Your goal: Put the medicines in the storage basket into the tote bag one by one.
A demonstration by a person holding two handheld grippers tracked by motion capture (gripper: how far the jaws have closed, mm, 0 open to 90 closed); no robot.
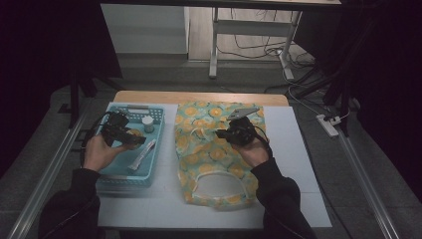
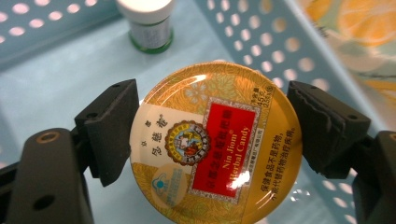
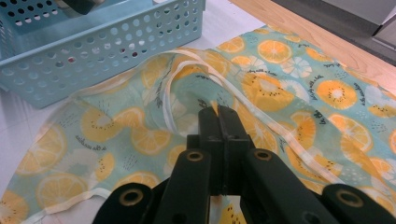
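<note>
While the left claw (image 2: 212, 140) clamps a round yellow candy tin (image 2: 215, 144) above the blue basket (image 2: 280, 46), the right claw (image 3: 218, 114) pinches the orange-print bag's (image 3: 289, 88) fabric on the bench (image 1: 298, 149), jaws fully together.

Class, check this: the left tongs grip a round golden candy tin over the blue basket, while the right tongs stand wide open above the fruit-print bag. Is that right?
Not quite: the right tongs are shut, pinching the fruit-print bag, as the right gripper view shows. The left tongs do grip the golden candy tin over the blue basket.
</note>
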